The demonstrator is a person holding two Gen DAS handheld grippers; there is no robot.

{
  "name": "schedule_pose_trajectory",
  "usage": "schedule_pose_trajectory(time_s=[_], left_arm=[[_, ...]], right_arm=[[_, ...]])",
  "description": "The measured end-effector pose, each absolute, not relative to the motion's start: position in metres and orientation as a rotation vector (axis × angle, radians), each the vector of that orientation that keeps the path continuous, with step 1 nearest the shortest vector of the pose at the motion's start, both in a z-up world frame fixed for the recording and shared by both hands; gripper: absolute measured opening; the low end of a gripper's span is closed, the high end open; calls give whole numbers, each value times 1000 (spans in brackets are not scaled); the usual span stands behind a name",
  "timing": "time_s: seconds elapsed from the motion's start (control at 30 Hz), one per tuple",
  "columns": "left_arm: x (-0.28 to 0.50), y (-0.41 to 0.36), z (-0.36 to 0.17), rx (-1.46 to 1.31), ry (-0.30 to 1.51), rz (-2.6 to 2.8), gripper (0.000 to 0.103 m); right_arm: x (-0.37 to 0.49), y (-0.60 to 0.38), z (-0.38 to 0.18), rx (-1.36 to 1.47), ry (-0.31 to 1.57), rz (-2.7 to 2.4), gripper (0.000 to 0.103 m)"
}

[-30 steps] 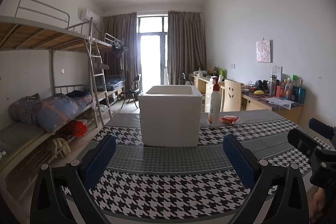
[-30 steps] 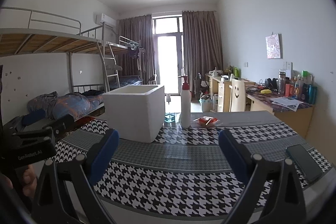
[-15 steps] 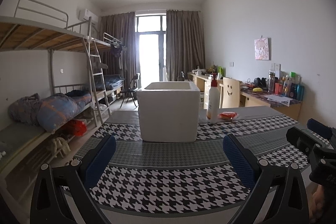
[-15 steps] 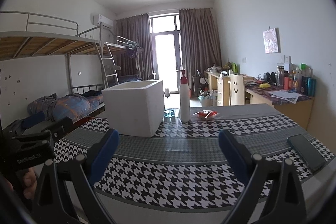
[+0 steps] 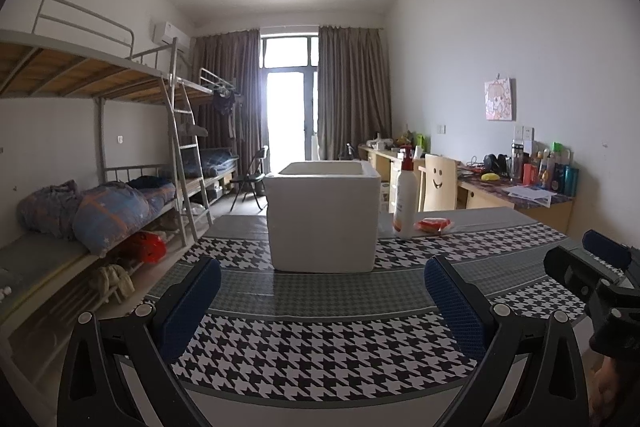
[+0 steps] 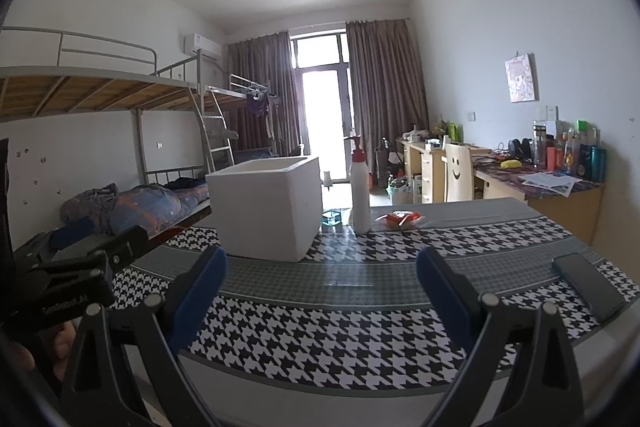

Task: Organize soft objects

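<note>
The left gripper (image 5: 322, 285) hangs above the near edge of the table (image 5: 320, 339), its blue-padded fingers spread wide with nothing between them. Straight ahead of it, well apart, stands a white foam box (image 5: 323, 217), open at the top; what lies inside cannot be seen from this height. Just right of the box a white pump bottle (image 5: 403, 201) with a red collar stands upright, and beside that lies a small red and orange packet (image 5: 434, 225), perhaps a soft wrapped item, though it is too small to tell.

The right gripper (image 6: 321, 273) is likewise wide apart and empty, held over the houndstooth cloth near the table's front edge. From it the foam box sits ahead and to the left, the bottle nearly dead ahead, the red packet just right of the bottle. A dark phone (image 6: 588, 285) lies flat on the cloth to the right of its right finger. The left gripper's black body shows at its far left.
</note>
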State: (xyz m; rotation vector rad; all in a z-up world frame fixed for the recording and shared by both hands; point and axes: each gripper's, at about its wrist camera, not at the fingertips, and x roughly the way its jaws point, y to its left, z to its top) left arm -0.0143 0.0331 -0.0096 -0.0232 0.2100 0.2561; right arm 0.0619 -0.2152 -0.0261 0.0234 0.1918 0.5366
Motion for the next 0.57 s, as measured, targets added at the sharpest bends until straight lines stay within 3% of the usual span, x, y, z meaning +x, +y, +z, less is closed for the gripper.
schedule_pose_trajectory(time_s=[0.57], left_arm=[[-10, 31, -11, -19, 233, 255, 102]], right_arm=[[66, -212, -28, 17, 212, 526, 98]])
